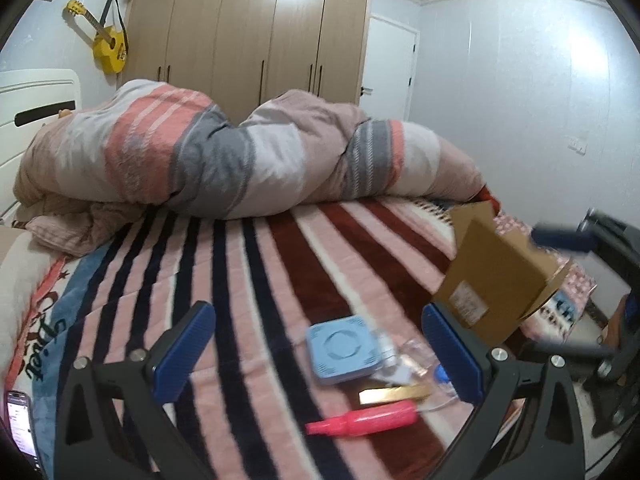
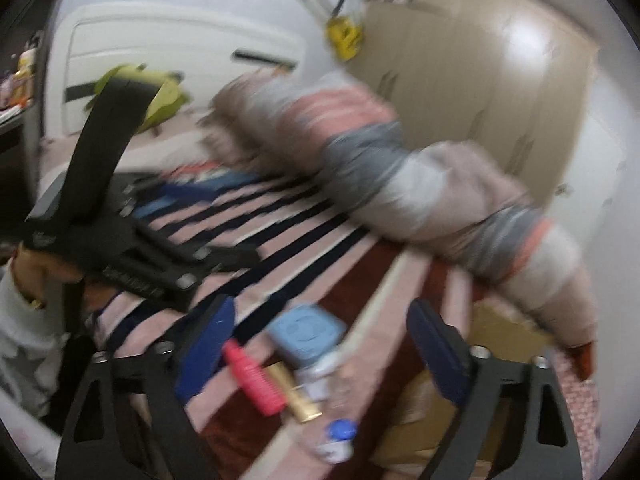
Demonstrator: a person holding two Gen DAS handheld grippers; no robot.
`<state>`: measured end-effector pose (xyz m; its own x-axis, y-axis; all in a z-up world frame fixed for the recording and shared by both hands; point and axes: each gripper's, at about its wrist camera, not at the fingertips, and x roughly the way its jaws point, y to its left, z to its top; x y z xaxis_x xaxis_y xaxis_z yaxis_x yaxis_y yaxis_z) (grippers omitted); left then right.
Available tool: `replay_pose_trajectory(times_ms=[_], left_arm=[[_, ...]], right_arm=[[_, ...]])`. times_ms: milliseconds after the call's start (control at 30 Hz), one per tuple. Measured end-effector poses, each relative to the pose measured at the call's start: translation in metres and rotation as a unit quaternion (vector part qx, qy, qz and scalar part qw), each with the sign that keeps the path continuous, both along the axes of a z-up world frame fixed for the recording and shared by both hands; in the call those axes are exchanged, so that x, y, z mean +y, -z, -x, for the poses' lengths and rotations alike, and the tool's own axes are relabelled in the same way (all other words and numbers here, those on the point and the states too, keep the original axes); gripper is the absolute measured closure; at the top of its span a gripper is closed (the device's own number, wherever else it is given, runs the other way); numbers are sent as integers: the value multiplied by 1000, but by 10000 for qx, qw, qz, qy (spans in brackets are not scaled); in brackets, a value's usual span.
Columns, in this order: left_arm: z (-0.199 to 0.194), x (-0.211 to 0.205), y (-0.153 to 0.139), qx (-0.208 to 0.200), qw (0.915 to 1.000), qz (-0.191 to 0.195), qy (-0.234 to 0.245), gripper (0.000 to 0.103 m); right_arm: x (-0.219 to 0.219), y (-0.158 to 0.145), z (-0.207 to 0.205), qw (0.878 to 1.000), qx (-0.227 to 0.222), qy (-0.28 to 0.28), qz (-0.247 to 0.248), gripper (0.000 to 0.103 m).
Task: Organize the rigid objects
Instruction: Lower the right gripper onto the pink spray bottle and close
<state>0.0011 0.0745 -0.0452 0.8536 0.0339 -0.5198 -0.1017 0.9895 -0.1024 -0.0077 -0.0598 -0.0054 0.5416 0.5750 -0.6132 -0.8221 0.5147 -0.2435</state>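
Barely started, I'd say. Nothing looks sorted yet, the whole little pile sits loose on the striped blanket (image 1: 248, 280).

Left gripper (image 1: 320, 354) has its jaws wide apart, nothing in them. Nearest, just ahead between its fingers: the pink bottle (image 1: 362, 421), then a gold tube (image 1: 394, 395), a clear bottle with a blue cap (image 1: 439, 372) over by the right finger, and the light blue square case (image 1: 344, 349) behind those.

Right gripper (image 2: 320, 358) is partly open and also holds nothing; the same bunch lies between its fingers.

Further out, beyond the left gripper's right finger, the cardboard box (image 1: 496, 272) sits tilted with flaps open. Can't tell if anything's in it. Everything still needs to go somewhere, probably in there. Rolled duvet (image 1: 224, 152) way behind.
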Motion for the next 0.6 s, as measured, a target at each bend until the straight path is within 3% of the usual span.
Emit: replay_pose_trajectory(times_ms=[133, 267, 333, 400, 600], left_arm=[[1, 22, 24, 305, 9995, 61, -80, 0], [2, 38, 51, 626, 9977, 201, -183, 0], [1, 43, 68, 834, 9959, 188, -290, 1], [0, 46, 79, 996, 9942, 180, -364, 1], [-2, 41, 103, 1081, 9930, 314, -355, 1]], right_arm=[[33, 58, -5, 9920, 857, -557, 743, 52], [55, 133, -23, 9706, 1799, -738, 1417, 73], [61, 161, -30, 9659, 1776, -723, 1742, 74], [64, 172, -35, 9691, 1374, -709, 1920, 74], [65, 175, -52, 9512, 1909, -1052, 2183, 73]])
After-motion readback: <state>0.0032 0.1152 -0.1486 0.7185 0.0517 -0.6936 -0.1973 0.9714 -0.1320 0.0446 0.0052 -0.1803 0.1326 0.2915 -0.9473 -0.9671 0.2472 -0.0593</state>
